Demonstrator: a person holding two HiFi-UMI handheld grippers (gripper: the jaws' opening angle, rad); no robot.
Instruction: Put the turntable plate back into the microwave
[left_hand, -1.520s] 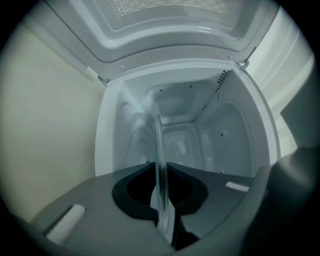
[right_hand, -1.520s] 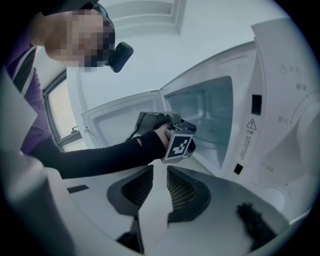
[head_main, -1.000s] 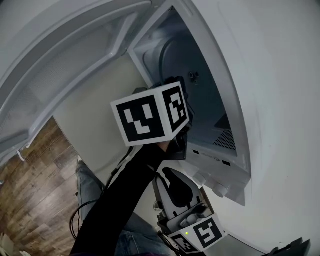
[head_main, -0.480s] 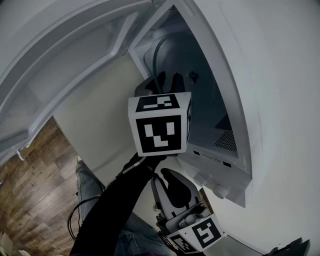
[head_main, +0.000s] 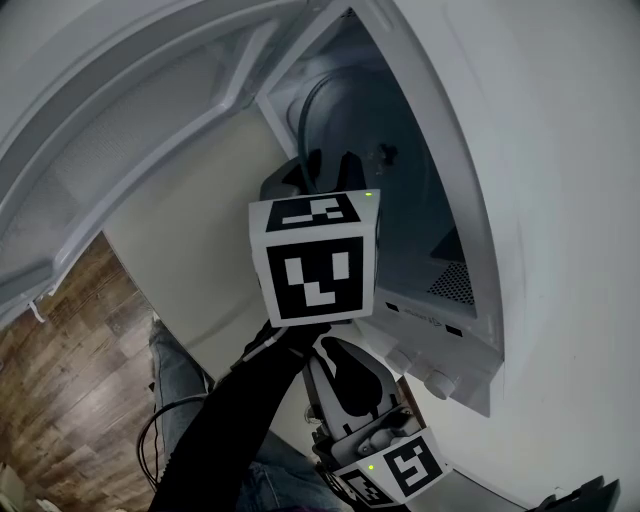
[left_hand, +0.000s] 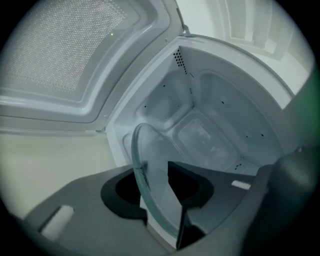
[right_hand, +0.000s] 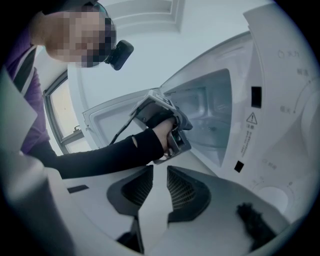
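The white microwave (head_main: 440, 210) stands with its white door (head_main: 130, 110) swung wide open, so its pale inner cavity (left_hand: 220, 110) is fully exposed. The round clear glass turntable plate (left_hand: 150, 165) is at the mouth of that cavity, partly inside the microwave. It stands on edge and tilted, not lying flat.

The left claw (left_hand: 160, 195) reaches into the microwave opening with the plate's rim between its jaws. The jaws have just been opening, and now look a little wider than the rim, so the pads seem to have loosened off the glass rather than pinching it. What carries the plate's lower edge is hidden. The right claw (right_hand: 159, 190) hangs outside the microwave, below its front near the white control knobs (head_main: 432, 378). Its jaws are apart and nothing is between them.

The step in hand appears to be letting the plate go inside the microwave, and it is not yet seated. The next move seems to call for tipping the glass down flat onto the cavity floor and centring it so that it sits level. With the grip slackened and the plate on edge, it could slide or topple against a cavity wall, so the lowering wants to be slow. The free right claw could steady the far rim.
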